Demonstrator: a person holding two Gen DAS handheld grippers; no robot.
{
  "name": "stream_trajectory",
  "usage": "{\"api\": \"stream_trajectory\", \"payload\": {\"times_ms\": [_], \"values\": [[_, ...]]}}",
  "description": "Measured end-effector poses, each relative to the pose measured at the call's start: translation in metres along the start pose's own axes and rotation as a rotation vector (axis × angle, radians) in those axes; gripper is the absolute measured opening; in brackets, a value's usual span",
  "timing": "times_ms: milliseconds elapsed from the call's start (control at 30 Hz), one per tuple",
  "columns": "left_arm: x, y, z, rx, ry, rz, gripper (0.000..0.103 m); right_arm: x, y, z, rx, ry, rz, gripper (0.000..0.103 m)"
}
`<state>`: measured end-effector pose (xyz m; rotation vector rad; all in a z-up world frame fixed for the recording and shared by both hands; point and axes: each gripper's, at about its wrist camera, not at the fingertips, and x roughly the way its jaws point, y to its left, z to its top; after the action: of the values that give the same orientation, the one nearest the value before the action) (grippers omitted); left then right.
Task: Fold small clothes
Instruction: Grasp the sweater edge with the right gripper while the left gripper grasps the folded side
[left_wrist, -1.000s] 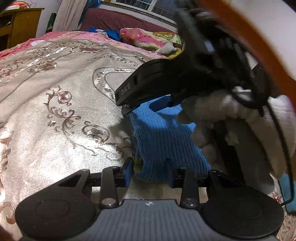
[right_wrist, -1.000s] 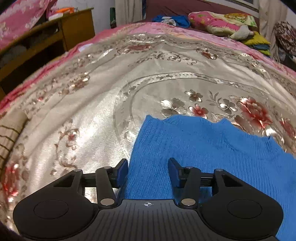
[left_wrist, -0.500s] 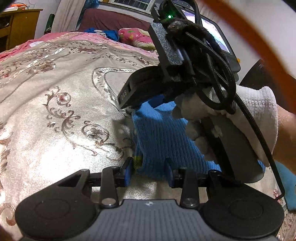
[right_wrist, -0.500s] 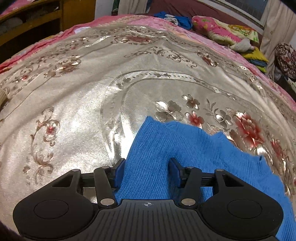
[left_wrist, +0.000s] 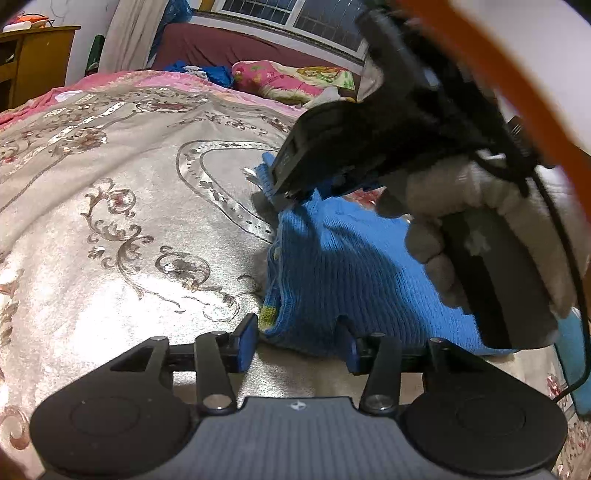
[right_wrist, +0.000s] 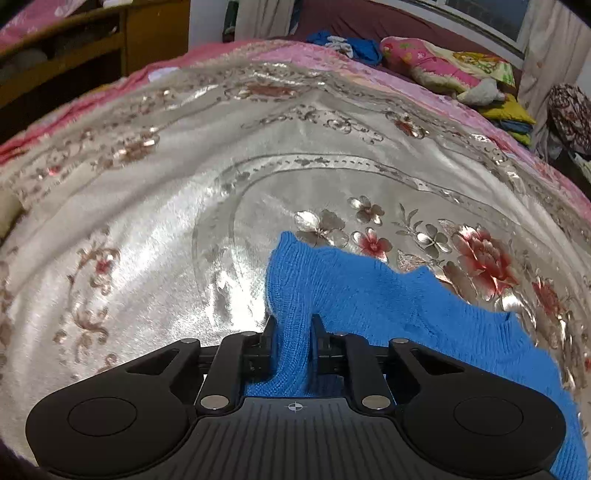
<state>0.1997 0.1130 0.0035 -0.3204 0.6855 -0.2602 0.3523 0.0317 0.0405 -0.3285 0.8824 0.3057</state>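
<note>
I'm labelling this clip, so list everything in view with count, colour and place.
knit garment: one, blue, on the bedspread, near edge
bedspread: one, silver floral, pink border
pillow: one, pink floral, far end
clothes pile: one, blue, far end
cabinet: one, wooden, far left
left hand-held gripper: black, jaws opening around garment's corner
right hand-held gripper: black, jaws closing, fabric pinched
gloved hand: white, holding right hand-held gripper

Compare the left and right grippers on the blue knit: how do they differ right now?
The right gripper has its jaws closing, pinching a ridge of the blue knit garment; the left gripper has its jaws opening, wide apart around the garment's hem. Both have blue knit between their fingers, over the bedspread.
</note>
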Motion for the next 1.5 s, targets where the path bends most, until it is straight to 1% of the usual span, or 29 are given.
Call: {"api": "stream_trajectory", "payload": {"times_ms": [100, 233, 367, 600, 667, 733, 767, 833, 900, 1100, 1300, 1500], "values": [[0.0, -0.004, -0.003, 0.001, -0.012, 0.001, 0.057, -0.009, -0.006, -0.001, 0.027, -0.017, 0.024, 0.013], [0.0, -0.011, -0.006, 0.036, -0.027, 0.01, 0.065, -0.021, -0.016, -0.001, 0.055, -0.033, 0.051, 0.013], [-0.002, -0.015, -0.009, 0.048, -0.042, 0.008, 0.066, -0.031, -0.027, -0.001, 0.09, -0.049, 0.075, 0.012], [0.003, -0.018, -0.004, 0.015, -0.076, 0.012, 0.067, -0.05, -0.049, -0.006, 0.147, -0.084, 0.115, 0.012], [0.003, -0.021, -0.003, 0.012, -0.098, 0.018, 0.064, -0.054, -0.055, -0.009, 0.161, -0.092, 0.123, 0.012], [0.004, -0.028, -0.002, 0.037, -0.1, 0.036, 0.05, -0.058, -0.062, -0.011, 0.175, -0.097, 0.13, 0.012], [0.004, -0.033, -0.003, 0.053, -0.097, 0.043, 0.045, -0.061, -0.065, -0.012, 0.183, -0.101, 0.133, 0.012], [0.004, -0.044, -0.004, 0.088, -0.09, 0.043, 0.03, -0.066, -0.074, -0.015, 0.203, -0.106, 0.142, 0.012], [0.005, -0.056, -0.005, 0.118, -0.081, 0.033, 0.024, -0.071, -0.083, -0.018, 0.218, -0.113, 0.144, 0.012], [0.006, -0.089, 0.002, 0.192, -0.073, 0.016, 0.02, -0.081, -0.112, -0.028, 0.273, -0.129, 0.139, 0.012], [0.01, -0.117, 0.011, 0.24, -0.064, 0.007, 0.019, -0.092, -0.141, -0.039, 0.318, -0.151, 0.126, 0.012], [0.022, -0.138, 0.014, 0.274, -0.037, -0.004, 0.019, -0.1, -0.166, -0.05, 0.354, -0.162, 0.116, 0.012]]}}
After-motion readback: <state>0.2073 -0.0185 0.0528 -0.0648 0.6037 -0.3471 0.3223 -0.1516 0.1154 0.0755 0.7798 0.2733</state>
